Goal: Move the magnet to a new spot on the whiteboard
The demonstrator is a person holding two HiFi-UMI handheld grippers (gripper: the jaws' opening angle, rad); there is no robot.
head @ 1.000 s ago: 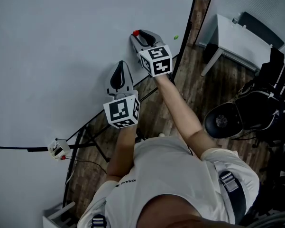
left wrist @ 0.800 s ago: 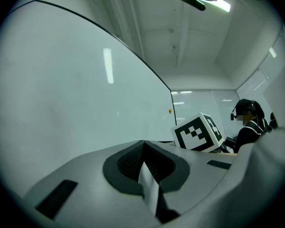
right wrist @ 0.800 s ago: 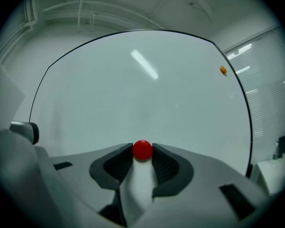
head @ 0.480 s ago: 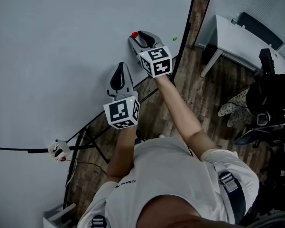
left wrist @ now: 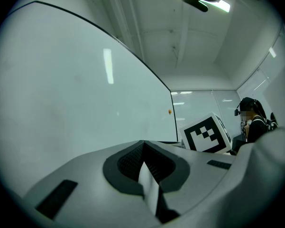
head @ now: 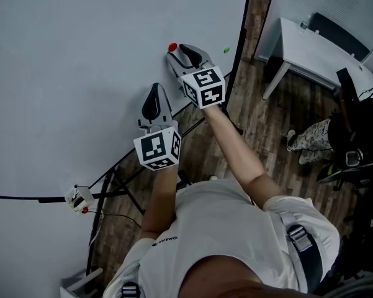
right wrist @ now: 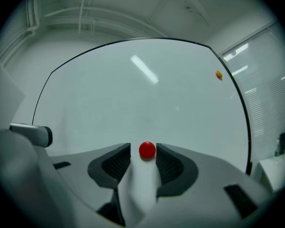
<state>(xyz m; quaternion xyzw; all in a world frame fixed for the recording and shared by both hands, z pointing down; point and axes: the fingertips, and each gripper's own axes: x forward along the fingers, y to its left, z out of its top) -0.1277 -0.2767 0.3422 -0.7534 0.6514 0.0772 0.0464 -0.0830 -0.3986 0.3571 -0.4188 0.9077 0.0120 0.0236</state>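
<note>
A small round red magnet (head: 172,46) (right wrist: 147,150) sticks to the whiteboard (head: 80,73) (right wrist: 133,99). My right gripper (head: 175,50) (right wrist: 143,152) points at the board with the magnet between its fingertips. Its jaws are opening, and a thin gap shows on each side of the magnet. My left gripper (head: 154,97) (left wrist: 142,144) hangs lower and to the left, close to the board (left wrist: 61,103). Its tips meet and nothing is between them.
A second small magnet (head: 226,50) (right wrist: 218,74) (left wrist: 169,111) sits near the board's right edge. The board's stand legs (head: 112,185) and a small device (head: 77,197) are at lower left. A white table (head: 316,54) and a person (head: 310,141) are to the right.
The right gripper's jaws have spread away from the red magnet, which stays on the board. Both grippers sit slightly further left in view. The person at right has shifted.
</note>
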